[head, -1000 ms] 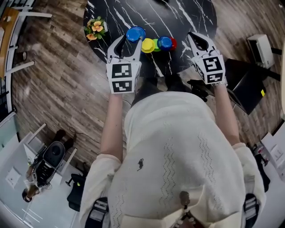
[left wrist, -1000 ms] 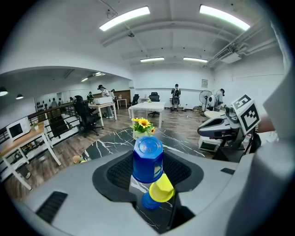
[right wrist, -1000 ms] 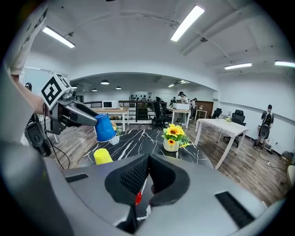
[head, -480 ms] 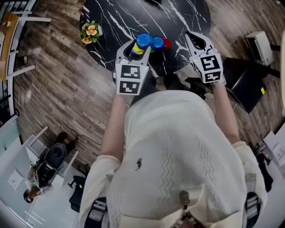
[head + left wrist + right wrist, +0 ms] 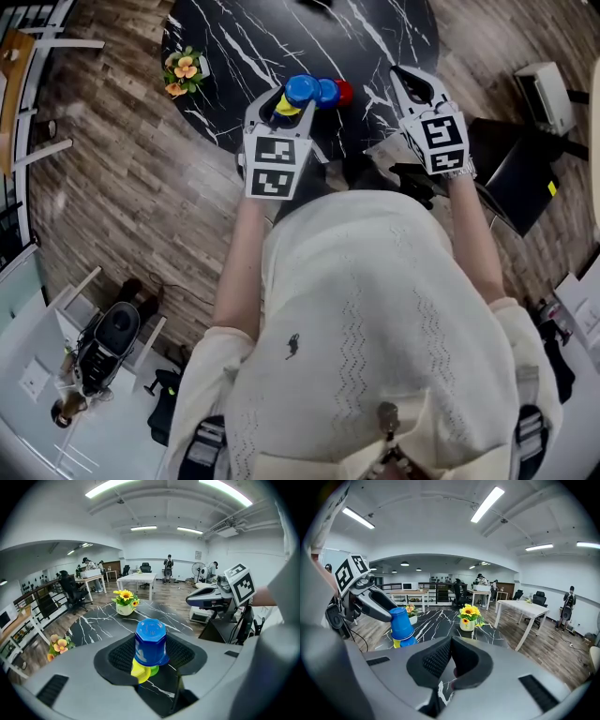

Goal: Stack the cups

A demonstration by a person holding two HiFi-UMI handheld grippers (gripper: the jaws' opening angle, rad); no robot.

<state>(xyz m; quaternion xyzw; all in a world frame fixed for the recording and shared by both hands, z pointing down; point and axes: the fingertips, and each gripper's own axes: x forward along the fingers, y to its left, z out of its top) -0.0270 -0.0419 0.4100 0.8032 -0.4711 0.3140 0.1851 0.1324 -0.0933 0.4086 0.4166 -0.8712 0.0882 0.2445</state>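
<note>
The blue cup [image 5: 300, 89] is gripped upside down between the pads of the left tool [image 5: 287, 99] and is held directly above the yellow cup [image 5: 139, 670], not yet lowered onto it. The green cup [image 5: 153, 669] is seen just beside the yellow cup. A second blue cup [image 5: 326, 91] and a red cup [image 5: 345, 91] are lined up beyond it, to the yellow cup's right in the head view, all on the black marbled desk [image 5: 253, 42]. The right tool [image 5: 410, 80] is closed on nothing and is kept well to the right of the yellow cup.

The likeliest failure is judged to be an off-centre descent. If the blue cup's rim were caught on the yellow cup's edge, the yellow cup could be tipped or shoved into the green cup, and the row disturbed. A slip is also possible, since the cup's walls are tapered and smooth-looking. If the cup were released too early, it could be left sitting crooked rather than nested.

Compared with a second ago, the blue cup has been carried across. It was then held to the left of the yellow cup, with a gap between them, and the whole row lay exposed; now the yellow cup is largely covered from above. Half a second ago the arrangement was already almost as it is now, and the right tool's place relative to the yellow cup is little altered.
</note>
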